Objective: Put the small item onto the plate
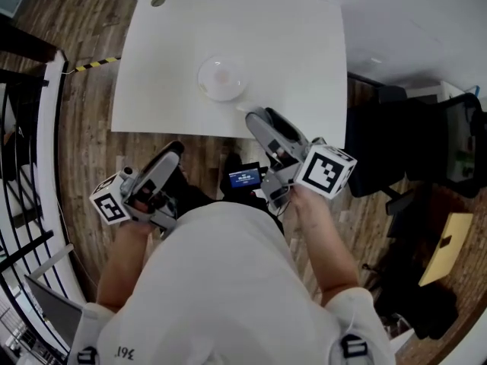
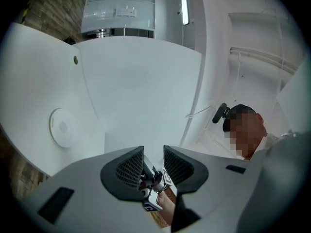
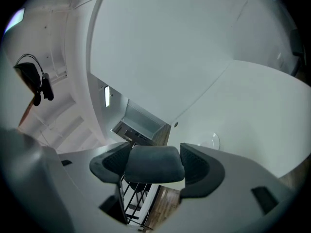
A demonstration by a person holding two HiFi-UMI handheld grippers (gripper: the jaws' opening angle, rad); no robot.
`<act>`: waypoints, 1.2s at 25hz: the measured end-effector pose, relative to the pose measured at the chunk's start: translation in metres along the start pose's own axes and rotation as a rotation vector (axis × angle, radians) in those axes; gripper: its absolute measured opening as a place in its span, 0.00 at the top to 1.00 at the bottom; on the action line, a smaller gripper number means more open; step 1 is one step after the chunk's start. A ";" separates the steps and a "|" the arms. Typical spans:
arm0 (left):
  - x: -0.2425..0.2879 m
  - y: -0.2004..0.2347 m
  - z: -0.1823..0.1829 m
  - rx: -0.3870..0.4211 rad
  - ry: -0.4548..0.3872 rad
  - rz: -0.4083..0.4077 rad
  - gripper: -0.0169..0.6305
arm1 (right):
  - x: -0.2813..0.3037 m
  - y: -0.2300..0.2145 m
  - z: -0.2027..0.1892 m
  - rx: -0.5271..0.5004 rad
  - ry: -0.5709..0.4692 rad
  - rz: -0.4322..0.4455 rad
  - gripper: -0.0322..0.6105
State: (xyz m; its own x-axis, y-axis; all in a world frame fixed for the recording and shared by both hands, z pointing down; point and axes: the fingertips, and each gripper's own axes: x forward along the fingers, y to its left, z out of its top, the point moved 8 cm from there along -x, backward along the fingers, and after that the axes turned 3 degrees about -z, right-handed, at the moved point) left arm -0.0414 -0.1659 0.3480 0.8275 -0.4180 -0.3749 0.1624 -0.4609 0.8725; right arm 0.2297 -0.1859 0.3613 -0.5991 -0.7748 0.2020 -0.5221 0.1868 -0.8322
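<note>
near field: the person's forearms reach forward from a white shirt, each hand round a tool. the left claw (image 1: 172, 153) hangs low over the wooden floor (image 1: 84, 105), short of the worktop (image 1: 304, 52). its own view shows the jaws parted with nothing between them, only the other tool far off through the gap. it looks parked out of the way so that the other arm can work. a small lit screen (image 1: 245, 178) sits between the two arms.

middle field: the right claw (image 1: 257, 122) sits higher, at the worktop's near edge, and points toward the plate (image 1: 222, 78). it is clenched on the small item (image 3: 154, 165), a dark, rounded, cushion-like piece that fills the gap from pad to pad. the item is thus in the air at the worktop's edge, near the plate but not over it. this is judged the carry stage, with lowering and release to come.

far field: the plate, white and shallow, stands alone near the worktop's middle. a grommet hole (image 1: 157, 1) marks the far corner.

views compared: the head view gives the layout and the space between claw and plate, but the item cannot be made out in it. the right gripper view alone shows the grip. the left gripper view alone confirms the parted, unloaded jaws.
</note>
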 end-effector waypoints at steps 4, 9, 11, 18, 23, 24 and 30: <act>0.005 0.009 0.006 -0.003 -0.007 0.033 0.79 | 0.014 -0.008 0.006 0.009 0.028 -0.004 0.46; -0.001 0.019 0.021 -0.019 0.011 0.045 0.79 | 0.032 -0.008 0.002 -0.019 0.038 -0.033 0.46; -0.004 0.024 0.027 -0.026 0.034 0.051 0.79 | 0.038 -0.009 -0.003 -0.040 0.036 -0.062 0.46; -0.007 0.037 0.041 -0.053 0.096 0.054 0.79 | 0.046 -0.018 -0.019 -0.076 0.029 -0.166 0.46; -0.020 0.049 0.046 -0.059 0.141 0.079 0.79 | 0.055 -0.023 -0.031 -0.098 0.049 -0.215 0.46; -0.022 0.051 0.046 -0.064 0.145 0.084 0.79 | 0.057 -0.025 -0.033 -0.104 0.055 -0.225 0.46; -0.026 0.066 0.049 -0.082 0.165 0.100 0.79 | 0.074 -0.035 -0.040 -0.139 0.083 -0.272 0.46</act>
State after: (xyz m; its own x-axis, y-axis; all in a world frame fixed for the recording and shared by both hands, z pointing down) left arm -0.0784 -0.2239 0.3994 0.9173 -0.3215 -0.2350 0.1129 -0.3559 0.9277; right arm 0.1794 -0.2257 0.4263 -0.4705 -0.7569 0.4535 -0.7444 0.0646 -0.6646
